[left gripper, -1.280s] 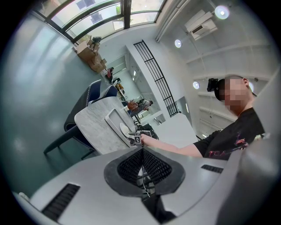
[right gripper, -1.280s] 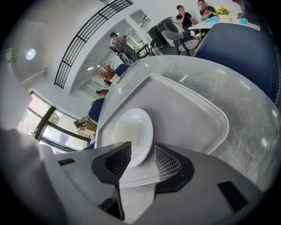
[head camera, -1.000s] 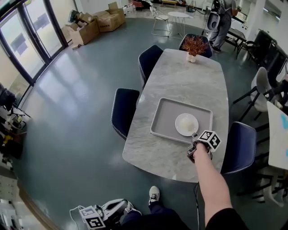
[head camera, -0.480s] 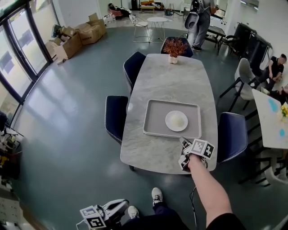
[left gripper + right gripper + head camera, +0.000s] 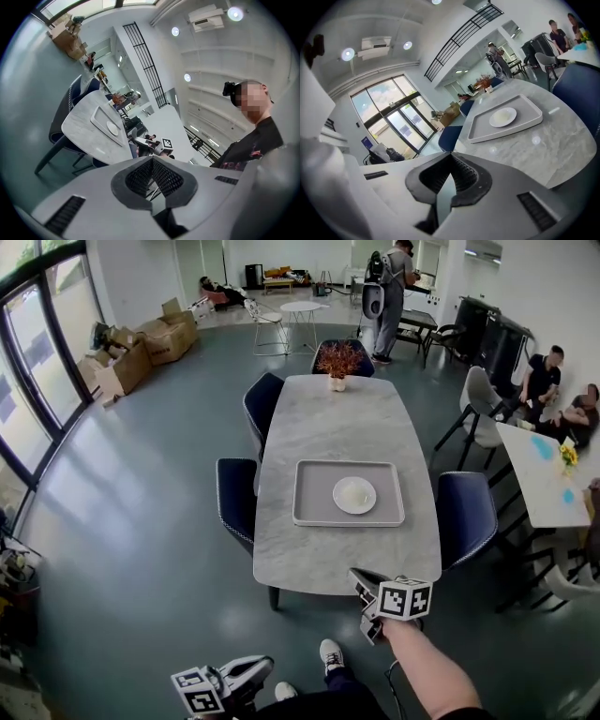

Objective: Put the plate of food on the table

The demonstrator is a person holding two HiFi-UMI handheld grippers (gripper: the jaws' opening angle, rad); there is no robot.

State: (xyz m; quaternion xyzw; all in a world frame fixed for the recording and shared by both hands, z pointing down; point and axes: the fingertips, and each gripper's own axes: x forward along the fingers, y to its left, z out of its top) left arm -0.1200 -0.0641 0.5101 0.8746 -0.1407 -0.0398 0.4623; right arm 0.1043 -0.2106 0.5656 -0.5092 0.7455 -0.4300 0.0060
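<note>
A white plate (image 5: 354,495) with pale food lies in a grey tray (image 5: 309,507) on the marble table (image 5: 328,559). My right gripper (image 5: 361,585) is shut and empty. It hangs off the table's near edge, well short of the tray. In the right gripper view the plate (image 5: 503,117) and tray (image 5: 520,125) lie ahead beyond the closed gripper (image 5: 451,159). My left gripper (image 5: 262,667) is low beside my feet, shut and empty. The left gripper view looks past the closed gripper (image 5: 152,161) at the table (image 5: 79,136) and plate (image 5: 112,128).
Dark blue chairs (image 5: 236,498) (image 5: 466,507) stand along both long sides of the table. A potted plant (image 5: 337,362) sits at its far end. People sit by a white table (image 5: 539,470) at the right. Cardboard boxes (image 5: 141,343) lie at the far left.
My right gripper has drawn back from the tray's near rim to past the table's near edge, staying shut. The view has backed away from the table. The plate has stayed in the tray.
</note>
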